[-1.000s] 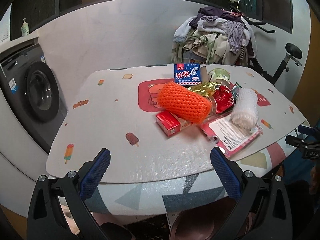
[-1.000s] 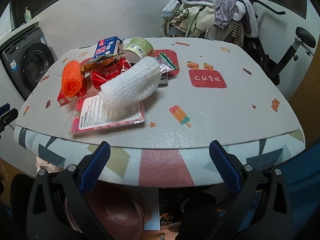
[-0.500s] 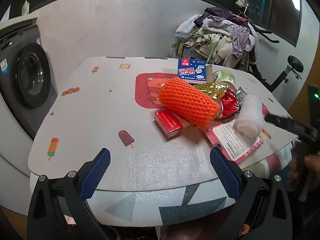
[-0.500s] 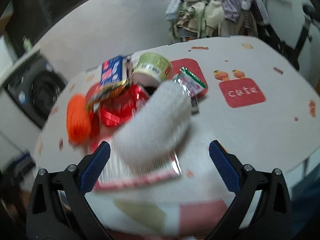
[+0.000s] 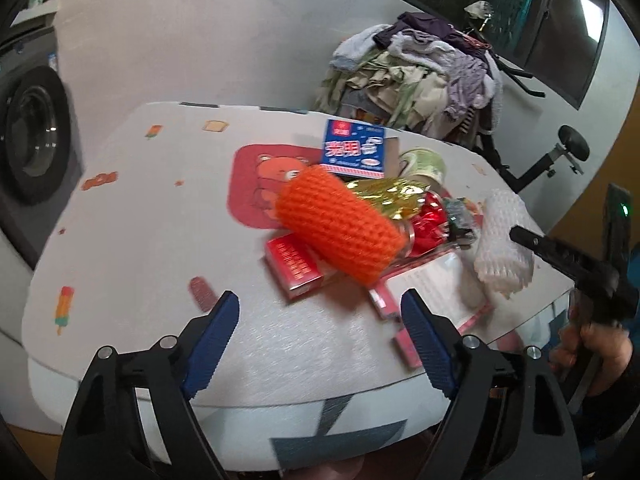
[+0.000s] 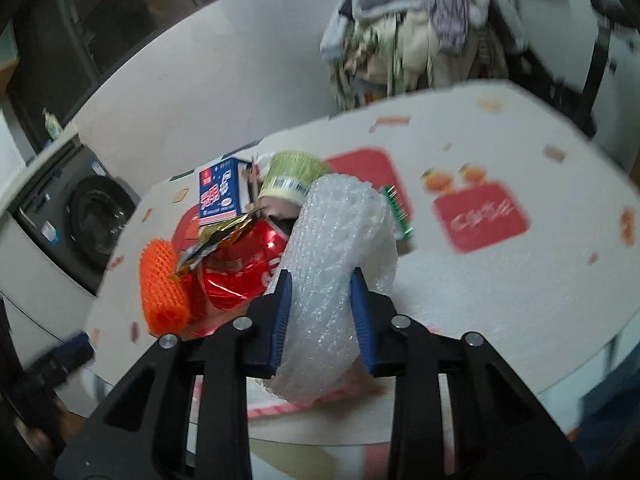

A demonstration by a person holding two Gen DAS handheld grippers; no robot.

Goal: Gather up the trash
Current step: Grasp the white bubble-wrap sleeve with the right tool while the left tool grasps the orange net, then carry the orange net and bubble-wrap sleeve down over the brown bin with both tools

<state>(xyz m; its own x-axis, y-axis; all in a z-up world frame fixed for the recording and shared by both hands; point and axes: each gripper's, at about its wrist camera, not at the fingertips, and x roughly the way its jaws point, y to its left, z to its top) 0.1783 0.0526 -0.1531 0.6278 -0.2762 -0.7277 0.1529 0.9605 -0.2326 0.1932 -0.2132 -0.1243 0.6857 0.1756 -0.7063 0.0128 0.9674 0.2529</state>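
Clearly the step in hand is the first pickup: the white roll of bubble wrap [image 6: 336, 272] sits in the middle of the right wrist view, pinched between the blue pads of the right gripper [image 6: 322, 312], whose jaws are drawn in against its sides. Its lower end lies over the pink-edged flat plastic package [image 5: 436, 296]; whether it has left the table, I cannot tell.

Just left of it in that frame lie the crushed red drink can [image 6: 244, 268], the crumpled gold foil wrapper [image 6: 216, 240] and the orange foam net sleeve [image 6: 162, 284]; above them stand the blue and white carton [image 6: 218, 192] and the green-labelled paper cup [image 6: 294, 178].

From the left wrist view, the left gripper [image 5: 320, 340] hangs with its jaws wide apart over the near edge of the white printed table [image 5: 132, 184], holding nothing, with the small red box [image 5: 294, 264] just beyond it.

Next, I judge, the roll needs lifting straight up, gently, since it is soft and could drag the neighbouring litter along. No bin shows in either frame.
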